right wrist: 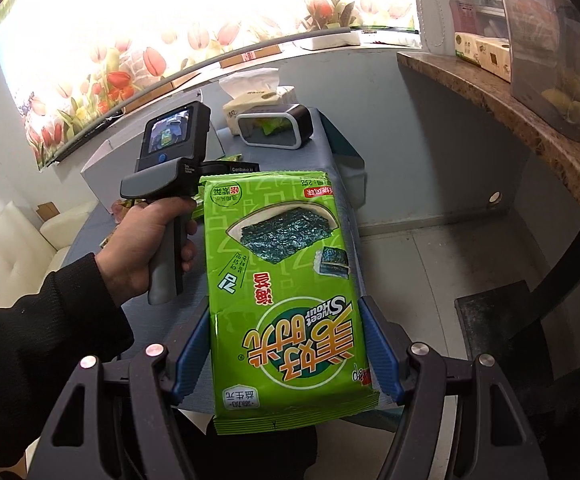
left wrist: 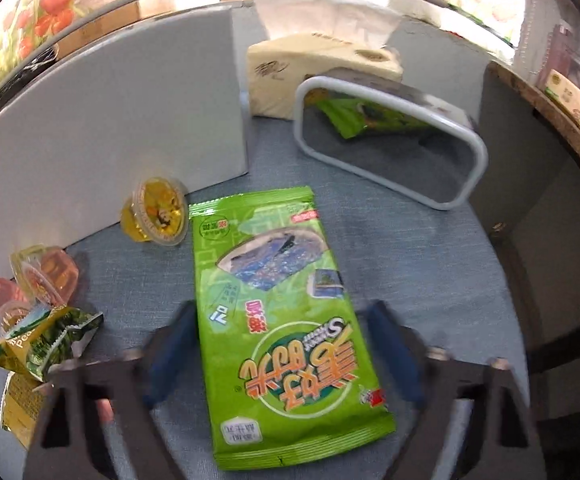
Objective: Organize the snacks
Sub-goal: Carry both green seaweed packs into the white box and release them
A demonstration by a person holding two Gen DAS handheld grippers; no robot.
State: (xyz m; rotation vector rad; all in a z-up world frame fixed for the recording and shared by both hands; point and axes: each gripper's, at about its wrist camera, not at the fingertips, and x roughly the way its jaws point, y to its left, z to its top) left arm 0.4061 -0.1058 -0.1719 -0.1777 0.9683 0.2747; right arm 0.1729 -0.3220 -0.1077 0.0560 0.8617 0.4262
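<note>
- Blur smears the left gripper (left wrist: 281, 308) in the left wrist view; its fingers are cut off by the lower edge.
- Its blue pads (left wrist: 173, 348) sit at the two long edges of a green seaweed pack (left wrist: 277, 320), which lies flat on the blue cloth (left wrist: 410, 260) in front of the bin (left wrist: 478, 152).
- The jaws stand partly apart around the pack; through the blur I cannot tell whether the pads press on it.
- Another green pack (left wrist: 350, 116) lies inside the bin, half hidden by its rim.
- A tissue box (left wrist: 273, 80) stands just behind the bin; a white box (left wrist: 109, 128) stands left of it.
- Jelly cups (left wrist: 157, 212) and a small packet (left wrist: 45, 344) lie well left of the bin, partly cut off.
- In the right wrist view, the right gripper (right wrist: 285, 302) is clenched on a second seaweed pack (right wrist: 285, 280), one pad against each long edge, held clear of the table, nearer the camera than the bin (right wrist: 245, 128).
- This pack hides the left gripper's jaws; only its handle shows, in a hand (right wrist: 149, 240) with a dark sleeve (right wrist: 29, 320).
</note>
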